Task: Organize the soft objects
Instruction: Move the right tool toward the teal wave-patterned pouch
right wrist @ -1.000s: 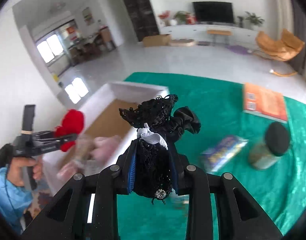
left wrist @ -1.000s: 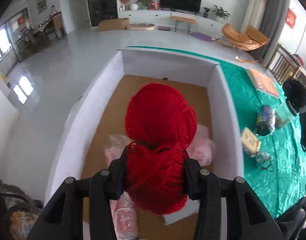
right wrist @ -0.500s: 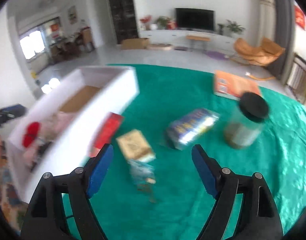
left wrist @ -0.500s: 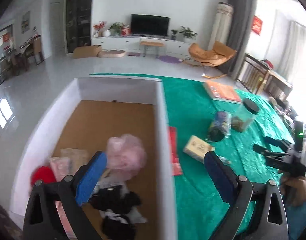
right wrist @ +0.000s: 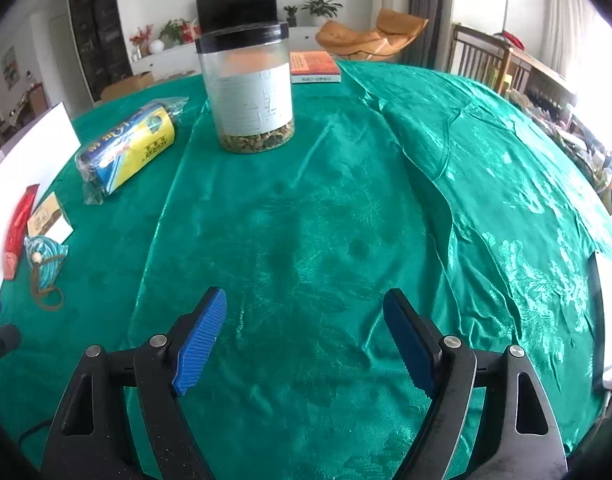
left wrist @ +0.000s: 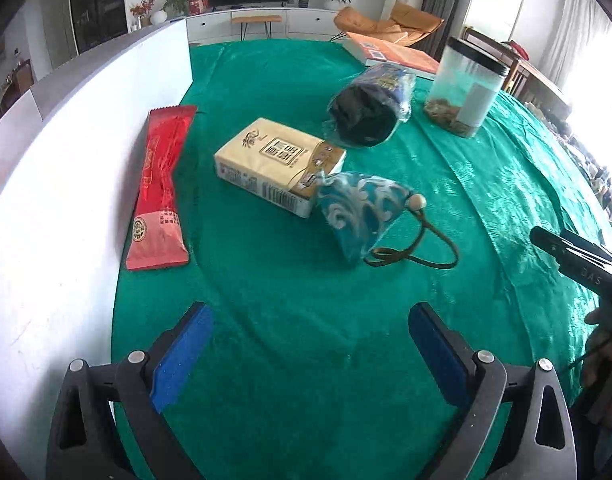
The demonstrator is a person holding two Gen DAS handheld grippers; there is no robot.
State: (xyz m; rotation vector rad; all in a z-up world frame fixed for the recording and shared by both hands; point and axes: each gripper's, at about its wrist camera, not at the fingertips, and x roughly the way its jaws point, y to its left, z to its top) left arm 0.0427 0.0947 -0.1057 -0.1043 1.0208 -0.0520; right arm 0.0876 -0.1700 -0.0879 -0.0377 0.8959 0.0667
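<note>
**Both grippers empty over the green cloth**

While my left gripper (left wrist: pixel 308 344) tilts down toward the table, its blue pads (left wrist: pixel 181 354) stand wide apart with nothing between them. My right gripper (right wrist: pixel 303 334) points down the same way, jaws spread wide over bare cloth, nothing held.

Both hang above a table draped in shiny, creased green cloth (right wrist: pixel 346 220). Along the left runs the white wall of a box (left wrist: pixel 65 168). Beyond lies a living room with a television, plants, an orange chair and a pale tiled floor. At the right edge of the left view, my other hand (left wrist: pixel 604 356) grips the right tool's handle.

Ahead of the left gripper and apart from it lies a blue patterned pouch (left wrist: pixel 362 216) with a wooden bead and a brown cord, touching a cream packet (left wrist: pixel 277 160). A red wrapper (left wrist: pixel 161 188) lies flat against the box wall. Farther off rests a dark roll (left wrist: pixel 366 114) in clear plastic, then a black-lidded jar (left wrist: pixel 464 88) and an orange book (left wrist: pixel 394 54).

From the right gripper, the jar (right wrist: pixel 249 84) stands upright well ahead, the roll (right wrist: pixel 125 152) to its left, the pouch (right wrist: pixel 45 260) far left, near the edge.
</note>
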